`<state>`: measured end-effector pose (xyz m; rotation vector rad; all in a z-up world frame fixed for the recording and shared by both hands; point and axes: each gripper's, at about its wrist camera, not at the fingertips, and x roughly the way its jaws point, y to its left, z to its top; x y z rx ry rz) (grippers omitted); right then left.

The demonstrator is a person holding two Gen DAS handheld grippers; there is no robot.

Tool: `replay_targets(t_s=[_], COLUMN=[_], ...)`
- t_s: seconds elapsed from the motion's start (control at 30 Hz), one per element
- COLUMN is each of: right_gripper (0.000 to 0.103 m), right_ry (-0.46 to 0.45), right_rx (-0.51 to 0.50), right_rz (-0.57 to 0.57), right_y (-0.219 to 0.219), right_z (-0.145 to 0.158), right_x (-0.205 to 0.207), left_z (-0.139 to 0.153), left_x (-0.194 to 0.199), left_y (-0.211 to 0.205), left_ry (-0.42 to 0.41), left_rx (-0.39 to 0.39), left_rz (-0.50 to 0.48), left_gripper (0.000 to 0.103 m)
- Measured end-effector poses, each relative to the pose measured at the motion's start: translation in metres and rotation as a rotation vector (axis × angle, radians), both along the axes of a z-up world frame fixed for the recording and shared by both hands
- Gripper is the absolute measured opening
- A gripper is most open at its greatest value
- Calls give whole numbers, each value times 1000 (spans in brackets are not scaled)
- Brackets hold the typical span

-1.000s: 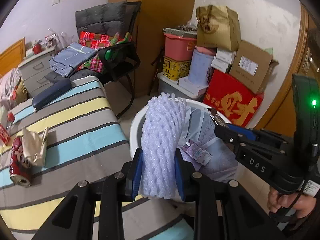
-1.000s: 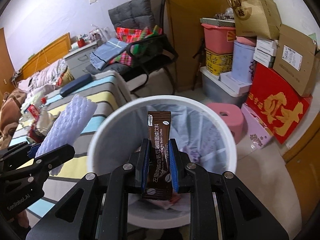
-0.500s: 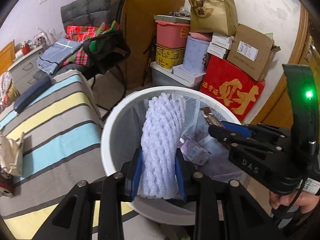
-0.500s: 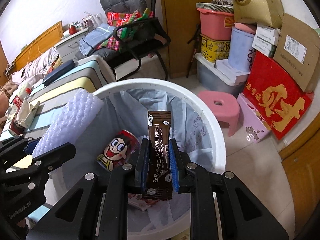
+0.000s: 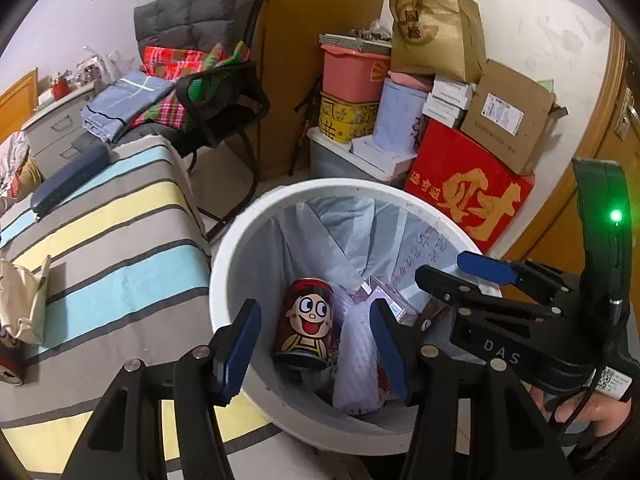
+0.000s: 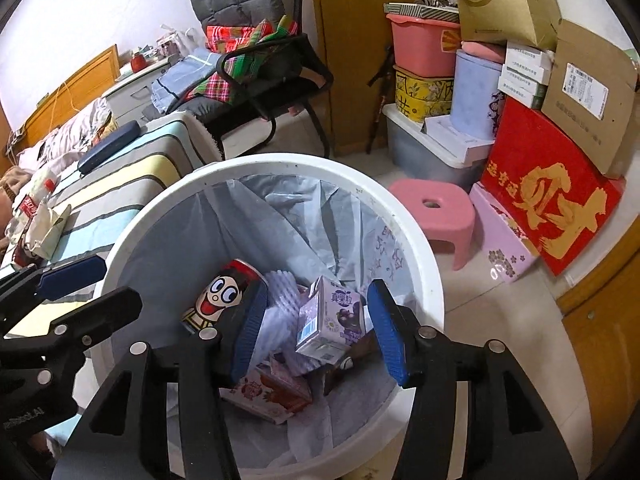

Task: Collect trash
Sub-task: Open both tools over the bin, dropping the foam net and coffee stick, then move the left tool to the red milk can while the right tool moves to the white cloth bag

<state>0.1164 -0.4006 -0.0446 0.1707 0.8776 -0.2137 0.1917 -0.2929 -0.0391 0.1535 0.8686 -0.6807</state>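
A white trash bin [image 5: 224, 264] [image 6: 424, 240] with a pale liner stands beside the striped bed. Inside lie a red cartoon can [image 5: 306, 320] [image 6: 218, 296], the white foam net [image 5: 356, 364] [image 6: 280, 300], a purple drink carton [image 6: 334, 316] and a pink carton [image 6: 268, 392]. My left gripper [image 5: 316, 350] is open and empty over the bin's near rim. My right gripper [image 6: 316, 332] is open and empty over the bin; it also shows at the right of the left wrist view [image 5: 480, 276]. The brown sachet shows only partly, under the purple carton [image 6: 340, 368].
The striped bed [image 5: 100, 240] at left holds a crumpled paper bag [image 5: 20, 304], a crushed can [image 5: 10, 364] and a dark blue case [image 5: 68, 180]. A black chair [image 5: 216, 92] stands behind. Stacked boxes [image 5: 464, 184] and a pink stool [image 6: 434, 208] stand at the right.
Both grippers have opened. The foam net dropped from the left gripper into the bin, and the brown sachet dropped from the right gripper into the bin.
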Motion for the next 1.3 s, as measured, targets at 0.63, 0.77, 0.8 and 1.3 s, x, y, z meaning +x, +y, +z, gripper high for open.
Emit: replay_targets(t_s=[0.63,0.77,0.8,1.3], right_gripper=[54,54,54,54], right_ry=[-71,-91,-94,-134], right_rx=[12,19,20,35], right_rz=[1,16,21,139], right_y=[20,29,32,91], right_z=[17,22,23,30], right_x=[-10,-11,-11,7], left_z=[32,39,41,51], left_x=[-13,-16,-17,-12], left_y=[51,69,73,155], left_ry=[-79,-98,-102,-148], left_rx=[-50,-61,-62,-44], left_rz=[79,106,112,259], left_gripper=[63,64,64,65])
